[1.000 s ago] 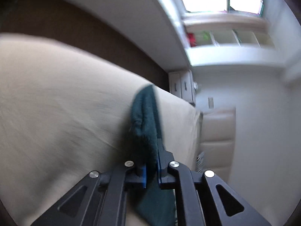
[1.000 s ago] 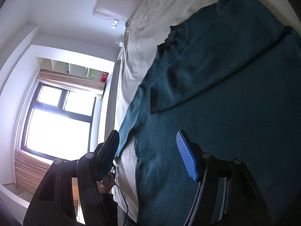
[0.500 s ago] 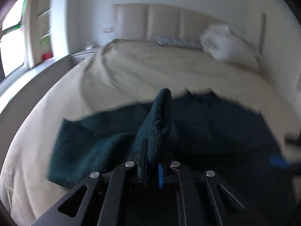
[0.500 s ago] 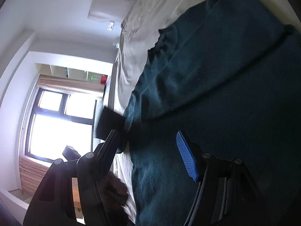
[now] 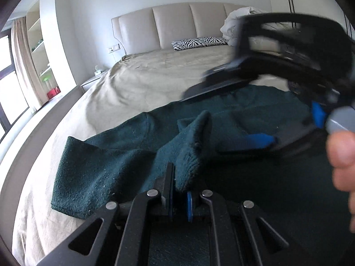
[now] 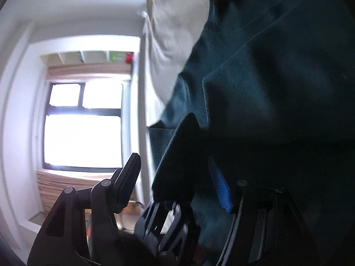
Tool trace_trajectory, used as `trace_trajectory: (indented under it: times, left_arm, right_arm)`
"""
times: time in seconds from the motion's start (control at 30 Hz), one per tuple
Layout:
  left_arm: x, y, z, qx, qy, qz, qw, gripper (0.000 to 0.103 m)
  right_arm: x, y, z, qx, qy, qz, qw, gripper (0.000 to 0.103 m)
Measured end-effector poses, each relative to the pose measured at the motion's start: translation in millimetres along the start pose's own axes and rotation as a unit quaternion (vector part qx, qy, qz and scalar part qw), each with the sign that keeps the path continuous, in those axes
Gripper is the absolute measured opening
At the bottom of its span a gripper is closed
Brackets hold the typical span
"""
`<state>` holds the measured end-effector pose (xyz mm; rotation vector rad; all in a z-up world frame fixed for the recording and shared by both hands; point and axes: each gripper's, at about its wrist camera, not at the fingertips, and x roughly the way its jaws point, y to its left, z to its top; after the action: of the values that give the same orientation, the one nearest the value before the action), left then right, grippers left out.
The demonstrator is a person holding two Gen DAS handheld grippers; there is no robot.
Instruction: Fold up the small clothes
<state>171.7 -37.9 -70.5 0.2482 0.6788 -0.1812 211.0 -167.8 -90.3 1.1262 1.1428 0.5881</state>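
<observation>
Pinching sweater (image 5: pixel 106 168) fold between left gripper (image 5: pixel 179 197) fingers; bed (image 5: pixel 142 84) beneath.

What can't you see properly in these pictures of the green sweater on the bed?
- Left wrist view: the right gripper, blurred, covers part of the green sweater.
- Left wrist view: the left gripper hides the pinched sweater edge.
- Right wrist view: the sweater is dark and blurred; the closing right gripper shows nothing clearly gripped.

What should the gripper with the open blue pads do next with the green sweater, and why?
Probably close on the sweater's raised edge. The left gripper is already shut on a fold of the dark green sweater on the bed, while the right gripper, jaws closing, has a dark flap between them but no grip yet.
</observation>
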Motion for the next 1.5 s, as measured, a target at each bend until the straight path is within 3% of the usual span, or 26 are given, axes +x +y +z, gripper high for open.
trace_trajectory:
  times: [0.03,0.1,0.13,0.2,0.23,0.33,0.4,0.67,0.9,1.3,1.5]
  left_arm:
    - [0.1,-1.1,-0.7,0.001,0.000,-0.001,1.0000,0.011]
    - [-0.3,-1.2,-2.4,-0.005,0.001,-0.005,1.0000,0.011]
    - [0.0,-0.4,-2.6,-0.008,0.001,-0.006,0.9999,0.012]
    - [-0.6,2.0,-2.7,-0.015,0.003,-0.012,0.9998,0.018]
    - [-1.1,2.0,-3.3,-0.015,0.005,-0.016,0.9997,0.027]
    - [-12.6,0.4,-5.9,-0.014,-0.003,-0.011,0.9998,0.069]
    - [-26.5,4.7,-9.0,-0.028,-0.022,-0.021,0.9992,0.079]
    - [-17.7,28.7,-26.3,-0.094,0.020,-0.056,0.9938,0.080]
    - [-8.5,37.9,-37.3,-0.126,0.044,-0.068,0.9887,0.080]
    - [-9.8,49.0,-48.0,-0.150,0.049,-0.069,0.9850,0.080]
    - [-14.2,65.8,-51.4,-0.194,0.042,-0.078,0.9771,0.075]
  right_arm:
    - [4.7,2.2,1.8,-0.005,0.004,-0.005,1.000,0.051]
    - [13.3,7.1,5.6,-0.021,0.017,-0.020,0.999,0.028]
    - [15.1,8.8,5.7,-0.027,0.019,-0.029,0.999,0.026]
    - [15.2,10.4,6.3,-0.040,0.020,-0.044,0.998,0.008]
    - [14.2,12.6,6.6,-0.049,0.019,-0.057,0.997,0.008]
    - [4.3,18.6,5.6,-0.077,0.005,-0.083,0.994,0.007]
    - [-11.3,21.6,9.0,-0.095,-0.013,-0.100,0.990,0.007]
    - [-76.4,4.3,47.0,-0.108,-0.080,-0.204,0.970,0.007]
    - [-108.3,-15.3,70.9,-0.110,-0.103,-0.264,0.953,0.007]
    - [-120.1,-41.3,81.7,-0.092,-0.128,-0.299,0.941,0.007]
    - [-135.8,-53.5,81.5,-0.070,-0.144,-0.298,0.941,0.007]
